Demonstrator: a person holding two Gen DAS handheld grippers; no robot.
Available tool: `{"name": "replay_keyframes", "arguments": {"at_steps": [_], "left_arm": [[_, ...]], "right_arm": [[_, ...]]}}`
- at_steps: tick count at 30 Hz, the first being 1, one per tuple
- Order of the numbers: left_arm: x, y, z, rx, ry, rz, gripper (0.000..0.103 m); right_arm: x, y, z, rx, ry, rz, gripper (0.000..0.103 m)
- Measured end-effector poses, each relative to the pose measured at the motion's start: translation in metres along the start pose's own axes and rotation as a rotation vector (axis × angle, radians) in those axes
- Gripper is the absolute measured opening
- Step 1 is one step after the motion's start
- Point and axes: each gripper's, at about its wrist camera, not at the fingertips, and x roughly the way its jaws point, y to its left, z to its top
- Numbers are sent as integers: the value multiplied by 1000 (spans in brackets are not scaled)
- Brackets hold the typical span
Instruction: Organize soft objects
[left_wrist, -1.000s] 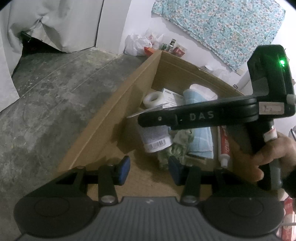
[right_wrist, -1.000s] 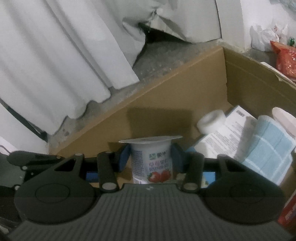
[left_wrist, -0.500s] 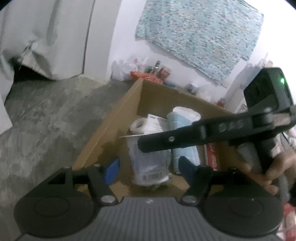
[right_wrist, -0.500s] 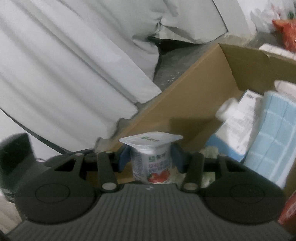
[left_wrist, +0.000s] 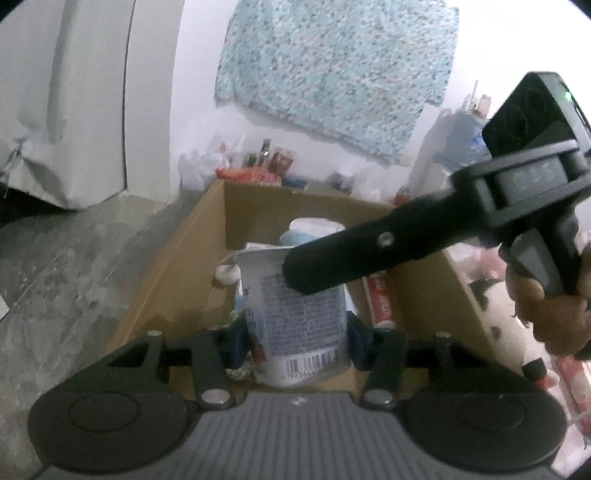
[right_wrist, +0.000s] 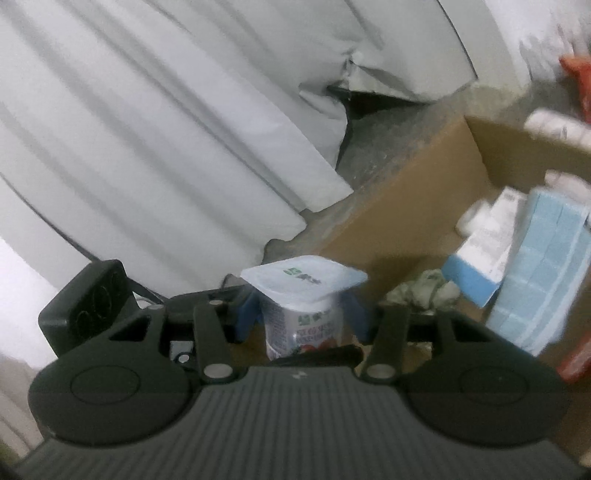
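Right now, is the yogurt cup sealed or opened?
Sealed: the yogurt cup stands upright between the right gripper fingers, its foil lid flat across the rim.

The left wrist view looked forward and down along its fingers, close above the cardboard box (left_wrist: 207, 236), toward the far wall; the right wrist view faced across the same box (right_wrist: 424, 206) toward the white curtain (right_wrist: 166, 129); both shared the yogurt cup (left_wrist: 295, 317) (right_wrist: 303, 306) and the box's contents.
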Motion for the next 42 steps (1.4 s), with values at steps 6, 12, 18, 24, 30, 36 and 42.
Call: {"name": "replay_keyframes", "arguments": {"at_steps": [6, 12, 18, 24, 30, 36, 42], "left_arm": [[-12, -12, -4, 23, -55, -54, 51], [-21, -22, -5, 74, -98, -121, 49], [0, -23, -12, 79, -4, -93, 49], [17, -9, -20, 36, 82, -74, 48], [4, 14, -3, -62, 41, -72, 48], [-22, 29, 29, -114, -19, -68, 48], [-61, 25, 63, -180, -62, -163, 48]], "right_arm": [[-7, 21, 5, -149, 28, -102, 82], [5, 11, 9, -123, 169, -47, 82], [5, -13, 3, -28, 186, -78, 73], [0, -35, -3, 102, 159, -129, 73], [-18, -40, -7, 191, 44, -121, 74], [-64, -5, -39, 111, -127, -114, 82], [-93, -11, -110, 361, -388, 175, 88]]}}
